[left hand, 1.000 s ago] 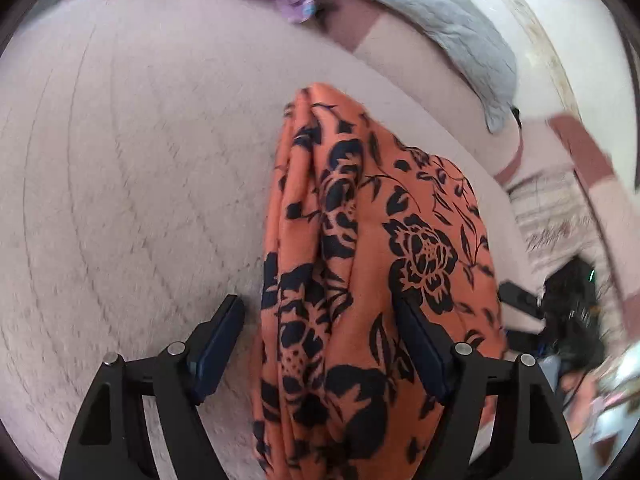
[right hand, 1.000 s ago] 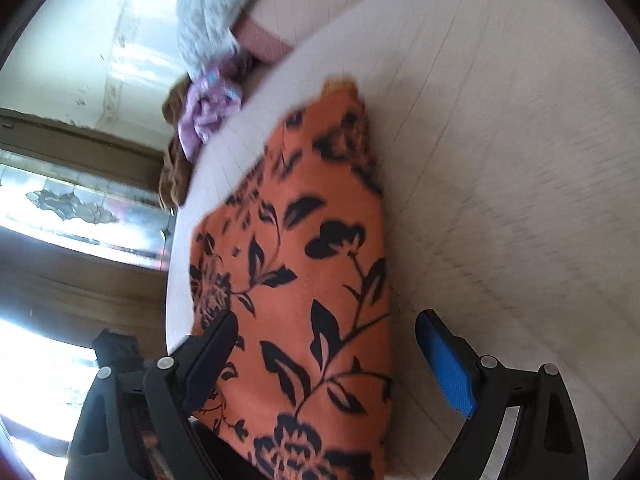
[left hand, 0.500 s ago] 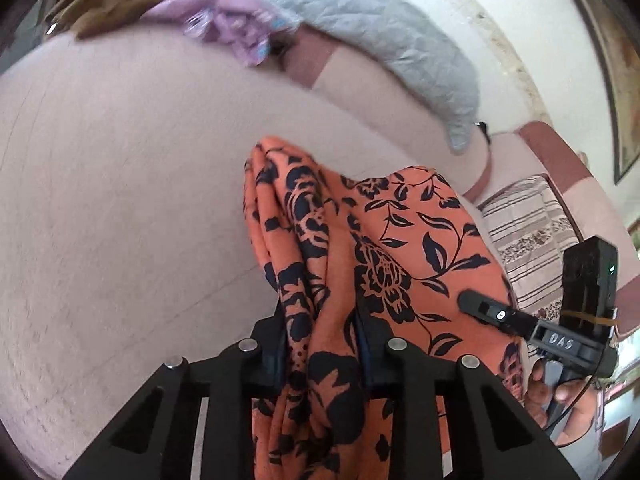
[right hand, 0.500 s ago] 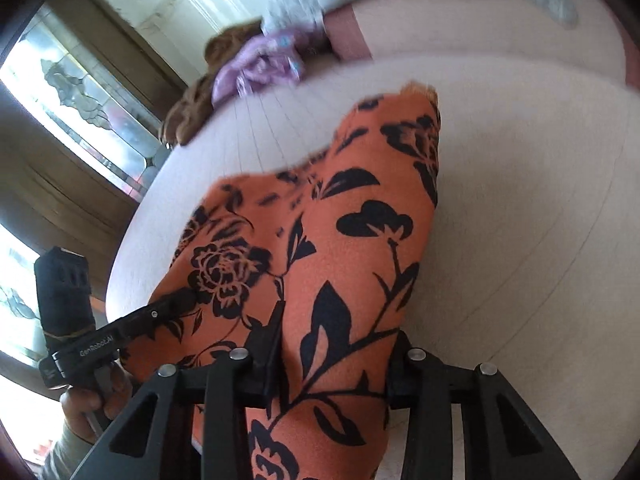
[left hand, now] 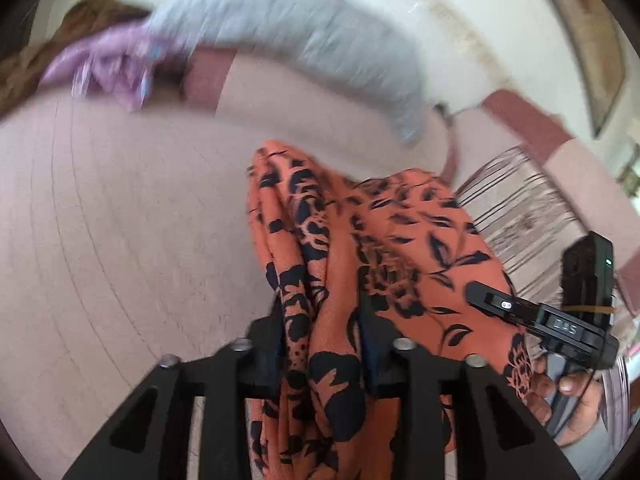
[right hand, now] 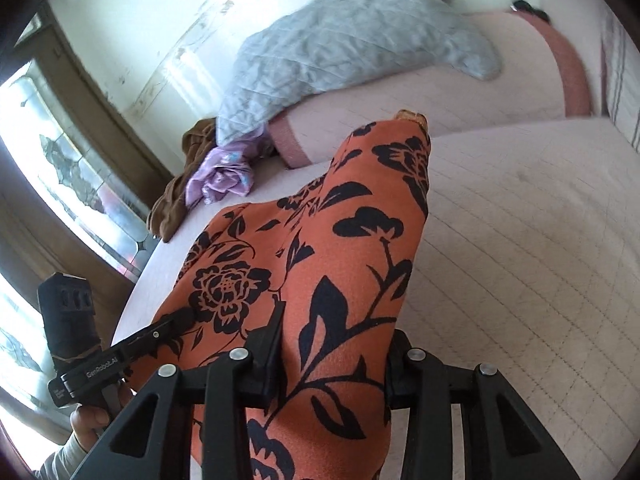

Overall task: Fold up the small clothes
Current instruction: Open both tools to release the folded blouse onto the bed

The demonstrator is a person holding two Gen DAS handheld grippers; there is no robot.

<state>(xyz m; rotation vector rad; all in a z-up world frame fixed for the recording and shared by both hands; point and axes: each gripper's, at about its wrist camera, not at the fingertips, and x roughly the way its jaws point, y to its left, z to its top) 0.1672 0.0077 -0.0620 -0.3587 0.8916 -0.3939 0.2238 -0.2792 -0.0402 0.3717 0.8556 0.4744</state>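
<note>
An orange garment [left hand: 404,240] with a black flower print hangs bunched between my two grippers above the pink bed [left hand: 120,248]. My left gripper [left hand: 320,320] has its pads pressed on a gathered fold of it, and its jaws are easing open slightly. In the right wrist view the same garment [right hand: 360,220] stretches away from my right gripper [right hand: 334,340], which pinches its near edge, jaws also opening a little. Each view shows the other gripper gripping the cloth: the right gripper [left hand: 492,300] and the left gripper [right hand: 172,324], each held by a hand.
A grey quilted blanket [right hand: 340,48] lies over the pillows at the head of the bed. A purple garment [right hand: 224,176] and a brown one [right hand: 172,208] sit by the bed's edge near a window. A striped pillow [left hand: 520,216] lies to the right.
A second ago both grippers stood open around the garment lying on the bed. They then shut on it and have lifted it off the bed, swinging toward the pillows.
</note>
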